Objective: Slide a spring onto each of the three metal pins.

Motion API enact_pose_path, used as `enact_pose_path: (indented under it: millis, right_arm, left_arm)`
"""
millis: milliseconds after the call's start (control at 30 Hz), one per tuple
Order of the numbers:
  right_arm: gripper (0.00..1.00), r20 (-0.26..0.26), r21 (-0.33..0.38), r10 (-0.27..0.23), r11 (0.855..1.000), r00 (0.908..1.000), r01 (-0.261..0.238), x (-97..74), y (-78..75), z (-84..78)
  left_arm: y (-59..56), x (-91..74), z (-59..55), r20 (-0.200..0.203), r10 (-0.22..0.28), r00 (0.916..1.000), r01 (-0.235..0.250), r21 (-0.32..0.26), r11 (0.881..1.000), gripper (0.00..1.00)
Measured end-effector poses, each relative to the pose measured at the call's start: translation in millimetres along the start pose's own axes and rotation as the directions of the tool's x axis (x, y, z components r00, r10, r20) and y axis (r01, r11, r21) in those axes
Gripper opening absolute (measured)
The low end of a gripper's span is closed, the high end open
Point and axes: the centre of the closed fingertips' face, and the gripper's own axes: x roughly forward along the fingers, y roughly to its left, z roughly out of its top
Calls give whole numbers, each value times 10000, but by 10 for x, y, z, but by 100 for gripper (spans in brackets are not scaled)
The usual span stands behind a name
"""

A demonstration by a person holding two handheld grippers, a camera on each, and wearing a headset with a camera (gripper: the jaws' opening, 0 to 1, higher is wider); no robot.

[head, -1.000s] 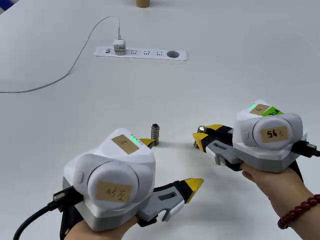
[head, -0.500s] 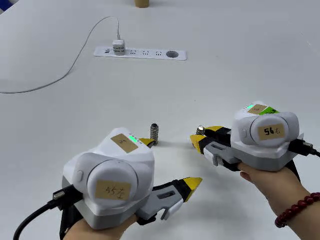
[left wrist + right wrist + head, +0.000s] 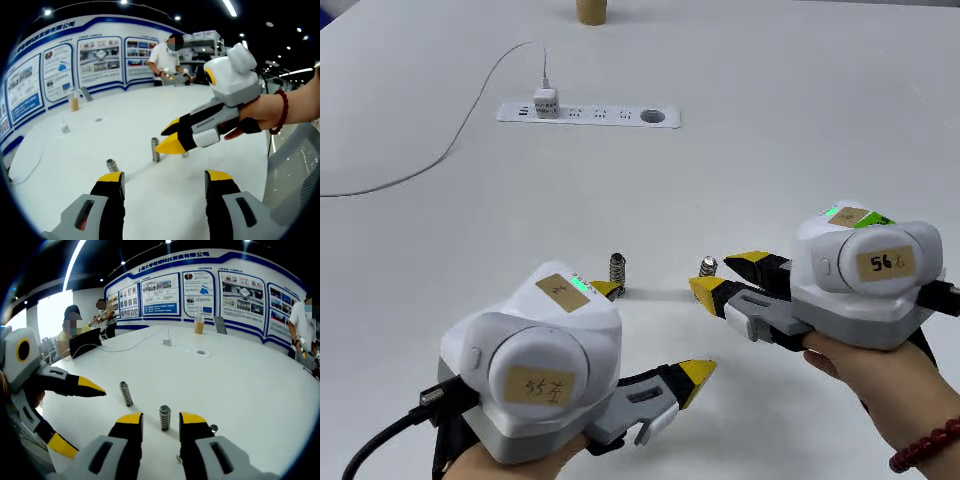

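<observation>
wide white table (image 3: 800, 120) stretching well past both grippers, its far edge beyond the top of the head view. far back, a power strip (image 3: 590, 113) with a plug and a white cable (image 3: 450, 150) trailing off to the left, and a tan cup (image 3: 590, 10) behind it; all well apart from the work. broad bare tabletop between the strip and the grippers, and more to the right of the right hand (image 3: 880, 375).

right gripper (image 3: 725, 275) low over the table, jaws only narrowly apart, nothing held. in the right gripper view (image 3: 161, 418), first spring (image 3: 164, 417) upright just ahead of the gap between the two yellow tips; touching or not, cannot tell. in the head view the same first spring (image 3: 708, 267) right at the nearer tip. small metal bit (image 3: 214, 428) on the table beside the right-hand jaw, too small to make out.

left gripper (image 3: 655, 328) lower and nearer the body, jaws spread wide, gripping nothing. second spring (image 3: 617, 268) upright just beside its far tip, outside the gap. in the left gripper view (image 3: 165, 176), second spring (image 3: 112, 165) just above the left-hand tip, first spring (image 3: 155, 149) further on, under the tips of the right gripper (image 3: 169, 136) coming in from the right.

two springs near each other, not touching.
</observation>
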Motion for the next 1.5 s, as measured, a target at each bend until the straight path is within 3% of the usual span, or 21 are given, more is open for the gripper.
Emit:
enact_pose_path:
  millis: [400, 700, 900, 1200, 1500]
  right_arm:
    - [39, 448, 472, -513, 9977, 9977, 492, -312, -115, 168]
    - [41, 399, 713, -711, 9951, 9967, 682, -506, -232, 145]
    - [41, 331, 841, -907, 9926, 9953, 876, -623, -343, 102]
    - [42, 336, 1036, -733, 9922, 9967, 695, -776, -423, 40]
    - [43, 195, 755, -436, 9963, 9989, 420, -902, -469, -30]
  left_arm:
    - [-92, 57, 54, 52, -237, 9997, 236, 245, 9994, 66]
    - [-177, 159, 104, 74, -494, 9988, 492, 316, 9983, 62]
    - [-207, 260, 118, 84, -601, 9982, 601, -9, 9982, 57]
    - [-264, 409, 108, -50, -719, 9974, 719, 43, 9974, 52]
    - [-348, 580, 69, -317, -922, 9952, 929, 236, 9954, 46]
